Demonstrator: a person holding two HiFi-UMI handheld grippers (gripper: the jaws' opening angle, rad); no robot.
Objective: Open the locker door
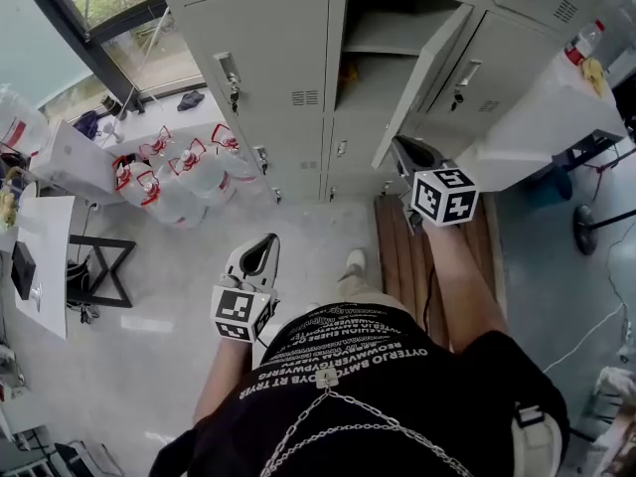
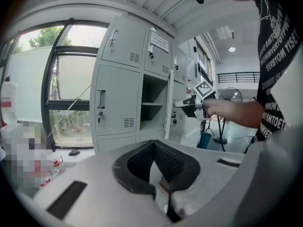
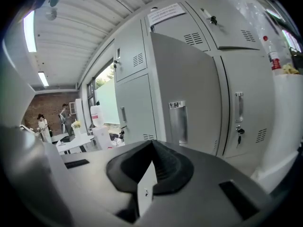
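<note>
The grey locker door (image 1: 422,78) stands swung out to the right of its open compartment (image 1: 373,58), which has a shelf inside. My right gripper (image 1: 401,150) hovers just off the door's lower free edge, jaws shut with nothing between them. In the right gripper view the door's outer face (image 3: 184,79) with its metal handle plate (image 3: 177,122) fills the space ahead of the shut right gripper (image 3: 152,144). My left gripper (image 1: 267,239) hangs low over the floor, shut and empty. The left gripper view shows the shut left gripper (image 2: 154,143) below the open compartment (image 2: 151,103) and the right gripper (image 2: 191,103).
Several large water bottles (image 1: 169,182) stand on the floor left of the lockers. A wooden bench (image 1: 402,256) runs under my right arm. A white counter (image 1: 537,117) sits at the right, a white table (image 1: 45,256) at the left. My shoe (image 1: 353,263) points toward the lockers.
</note>
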